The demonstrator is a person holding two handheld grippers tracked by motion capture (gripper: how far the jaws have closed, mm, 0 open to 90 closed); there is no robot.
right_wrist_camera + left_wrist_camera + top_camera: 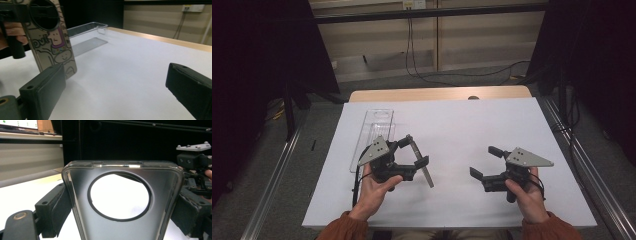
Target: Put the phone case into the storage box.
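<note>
My left gripper (416,151) is shut on a phone case (423,164), held edge-on and tilted above the white sheet. In the left gripper view the case (120,225) stands between the two pads, its round camera hole facing me. From the right gripper view the case (56,47) shows a cartoon print with purple marks on its back. My right gripper (484,161) hovers open at the right of the table, jaws wide apart with nothing between them (115,87), pointing toward the left one.
A clear plastic tray (373,134) lies at the left of the white sheet (462,125), behind my left hand. The wooden table edge (437,93) runs along the back. Cables hang down the far wall.
</note>
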